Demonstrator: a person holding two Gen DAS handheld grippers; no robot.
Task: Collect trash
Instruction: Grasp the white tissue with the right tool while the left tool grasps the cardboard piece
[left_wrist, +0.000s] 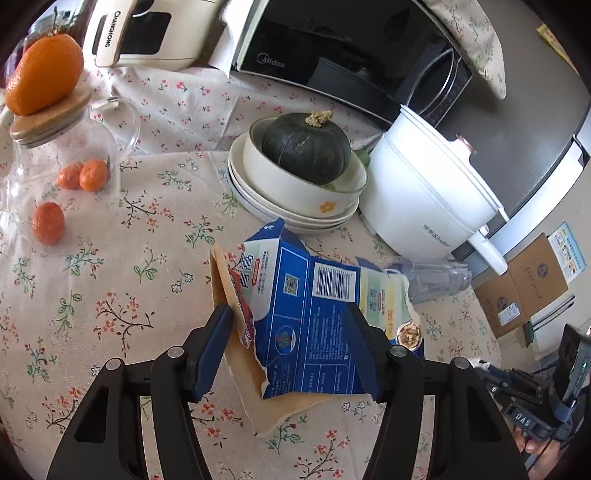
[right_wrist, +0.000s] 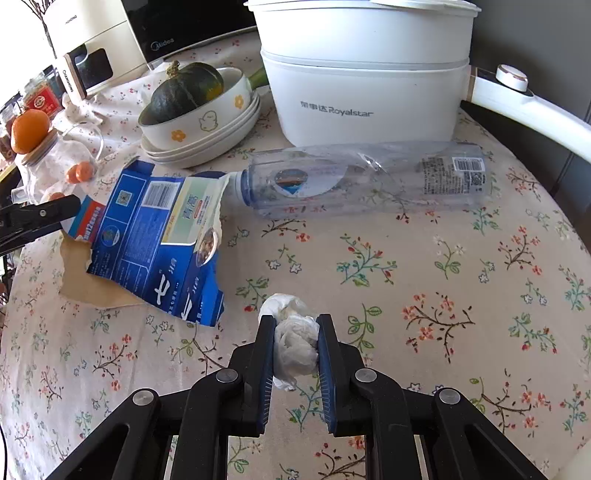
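We start with the worktop (right_wrist: 406, 258), crowded at the back by the white cooker (right_wrist: 369, 92) and the stacked bowls (right_wrist: 199, 136) holding a green squash (right_wrist: 184, 92). Any wide sweep with our trash could, we judge, knock those bowls or the glass jar (left_wrist: 70, 155) with an orange on its lid.

Next, the crushed plastic bottle (right_wrist: 365, 181) lies on its side just in front of the cooker, untouched. Being round and light, it would probably roll or skid if we nudge it rather than pinch it squarely.

The torn blue carton (left_wrist: 314, 314) lies flattened on the cloth, between the spread fingers of our left tool (left_wrist: 291, 314), which is released and grips nothing. The carton is thin and ragged; closing on it flat may, we think, catch the tablecloth too or tear the card further.

Smallest, the crumpled tissue (right_wrist: 295, 343) is clenched in our right tool (right_wrist: 295, 321), near the carton's edge. It is soft and compresses, so it could slip out if we swing quickly.
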